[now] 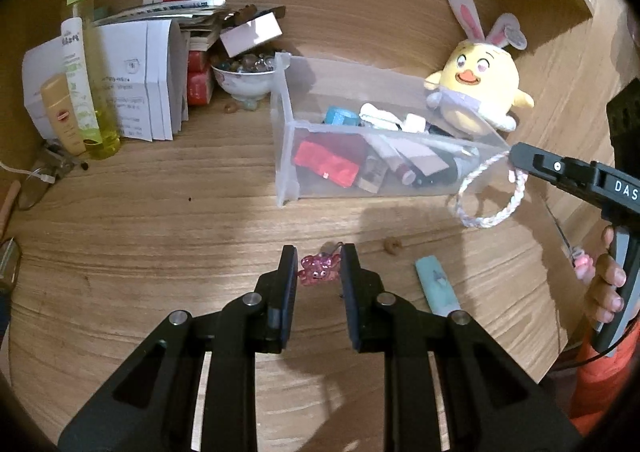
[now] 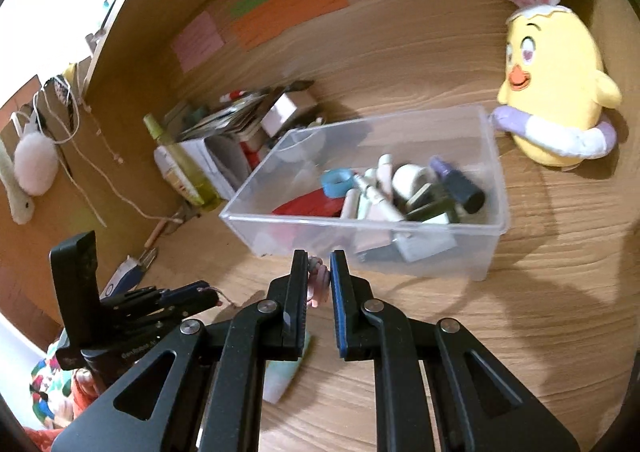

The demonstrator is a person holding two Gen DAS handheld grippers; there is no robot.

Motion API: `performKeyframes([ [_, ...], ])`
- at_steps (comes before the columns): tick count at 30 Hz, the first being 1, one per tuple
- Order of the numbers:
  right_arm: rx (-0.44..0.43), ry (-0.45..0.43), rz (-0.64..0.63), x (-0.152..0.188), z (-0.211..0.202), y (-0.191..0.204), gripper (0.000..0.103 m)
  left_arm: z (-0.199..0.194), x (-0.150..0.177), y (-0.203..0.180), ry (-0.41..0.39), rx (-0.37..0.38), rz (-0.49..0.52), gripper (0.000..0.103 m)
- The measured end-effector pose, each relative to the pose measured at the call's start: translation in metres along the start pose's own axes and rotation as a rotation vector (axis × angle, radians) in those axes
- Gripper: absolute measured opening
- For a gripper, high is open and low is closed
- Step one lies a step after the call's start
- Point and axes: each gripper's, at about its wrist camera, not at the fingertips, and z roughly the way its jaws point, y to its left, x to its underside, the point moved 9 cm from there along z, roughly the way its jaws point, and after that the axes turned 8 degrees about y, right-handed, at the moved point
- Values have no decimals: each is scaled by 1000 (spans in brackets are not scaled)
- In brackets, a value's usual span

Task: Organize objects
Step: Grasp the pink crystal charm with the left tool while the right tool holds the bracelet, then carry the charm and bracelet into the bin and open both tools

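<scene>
In the left wrist view my left gripper (image 1: 319, 252) is low over the wooden desk, shut on a pink see-through bear charm (image 1: 318, 271). My right gripper (image 1: 515, 155) hangs at the near right corner of a clear plastic box (image 1: 285, 155), shut on a braided pink-and-white cord loop (image 1: 494, 211) that dangles below its tips. The right wrist view shows that braid (image 2: 318, 280) pinched between the right gripper's (image 2: 319, 258) pads, just in front of the box (image 2: 360, 220). The box holds several small cosmetics and a red pouch. At lower left is the left gripper (image 2: 214, 294).
A yellow plush chick (image 1: 476, 87) with bunny ears leans on the wall behind the box. A pale blue tube (image 1: 438, 288) lies on the desk to the right of the left gripper. A spray bottle (image 1: 86, 63), papers, a bowl of marbles (image 1: 244, 79) and glasses (image 1: 36, 183) crowd the left.
</scene>
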Motion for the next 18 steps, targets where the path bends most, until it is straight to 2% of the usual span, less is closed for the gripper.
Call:
performKeyframes([
  [18,56,-90,-57,-36,-21,1,10,-39,-72,-22,-139,48,29,21],
])
